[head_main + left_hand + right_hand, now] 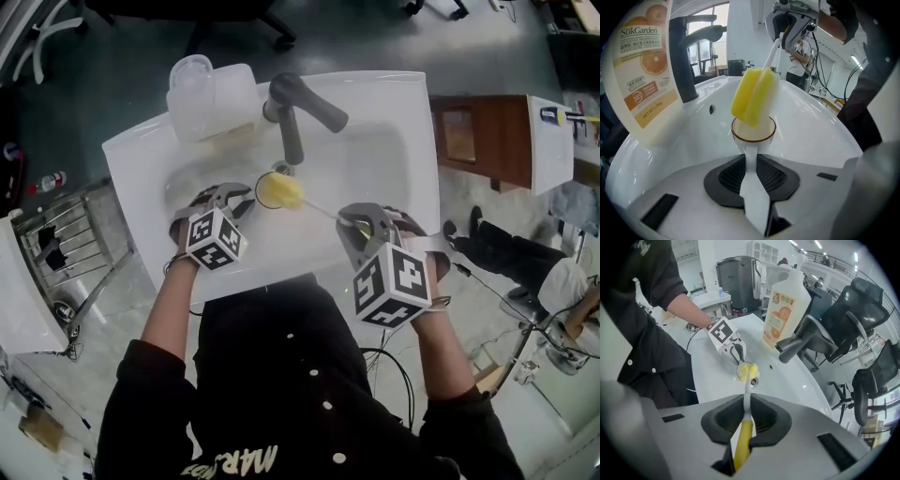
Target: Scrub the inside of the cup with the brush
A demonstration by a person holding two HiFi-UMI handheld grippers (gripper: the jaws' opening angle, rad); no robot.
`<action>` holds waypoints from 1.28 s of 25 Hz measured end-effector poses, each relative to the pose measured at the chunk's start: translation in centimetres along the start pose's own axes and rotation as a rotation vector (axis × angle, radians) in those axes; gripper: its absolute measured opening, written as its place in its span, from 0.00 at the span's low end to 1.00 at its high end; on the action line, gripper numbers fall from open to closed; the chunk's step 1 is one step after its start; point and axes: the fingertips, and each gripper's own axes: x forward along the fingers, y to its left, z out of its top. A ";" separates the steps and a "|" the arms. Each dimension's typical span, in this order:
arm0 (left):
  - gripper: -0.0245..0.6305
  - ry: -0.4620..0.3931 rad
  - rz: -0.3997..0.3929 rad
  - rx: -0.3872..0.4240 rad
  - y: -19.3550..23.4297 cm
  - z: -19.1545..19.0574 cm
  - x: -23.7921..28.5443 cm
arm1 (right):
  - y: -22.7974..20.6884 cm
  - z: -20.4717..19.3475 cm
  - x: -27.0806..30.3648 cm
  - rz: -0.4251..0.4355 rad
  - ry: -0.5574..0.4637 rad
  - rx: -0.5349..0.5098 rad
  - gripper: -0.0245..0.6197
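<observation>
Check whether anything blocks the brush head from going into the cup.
Nothing visible does. The yellow head of the brush sits right at the open mouth of the cup. The faucet stands clear of both.

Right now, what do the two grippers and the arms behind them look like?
Both the left gripper and the right gripper have pale grey jaws with dark ribbed pads. Each carries a white cube printed with black square markers. The person wears black sleeves that leave the forearms bare.
</observation>
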 end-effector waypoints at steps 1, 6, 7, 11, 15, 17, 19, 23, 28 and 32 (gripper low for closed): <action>0.17 0.002 -0.001 0.001 0.0 0.0 0.0 | 0.0 0.0 -0.3 -0.008 -0.015 0.008 0.11; 0.18 -0.003 -0.008 -0.022 0.0 0.0 0.1 | 0.4 0.0 -1.8 -0.035 -0.086 0.062 0.11; 0.20 -0.002 -0.014 -0.027 0.0 0.0 0.0 | 0.5 -0.1 -2.1 -0.042 -0.093 0.070 0.11; 0.32 0.015 -0.033 -0.012 -0.2 -0.1 -0.5 | 0.4 -0.4 -3.5 -0.068 -0.148 0.122 0.11; 0.33 0.003 -0.002 0.001 -0.2 0.6 -2.4 | 0.6 -0.5 -4.8 -0.091 -0.206 0.149 0.11; 0.33 -0.019 0.025 -0.002 -0.1 1.2 -4.1 | 0.8 -0.3 -5.4 -0.100 -0.242 0.149 0.11; 0.32 -0.058 0.060 -0.010 0.1 2.1 -6.1 | 1.0 0.1 -6.2 -0.107 -0.296 0.161 0.11; 0.18 -0.198 0.174 -0.035 1.0 4.4 -11.4 | 0.9 1.3 -8.4 -0.137 -0.454 0.235 0.11; 0.09 -0.409 0.325 -0.087 1.6 8.5 -20.1 | -0.2 3.6 -12.8 -0.220 -0.719 0.253 0.11; 0.08 -0.566 0.415 -0.066 1.7 12.2 -27.0 | -1.5 5.9 -18.0 -0.327 -0.983 0.321 0.11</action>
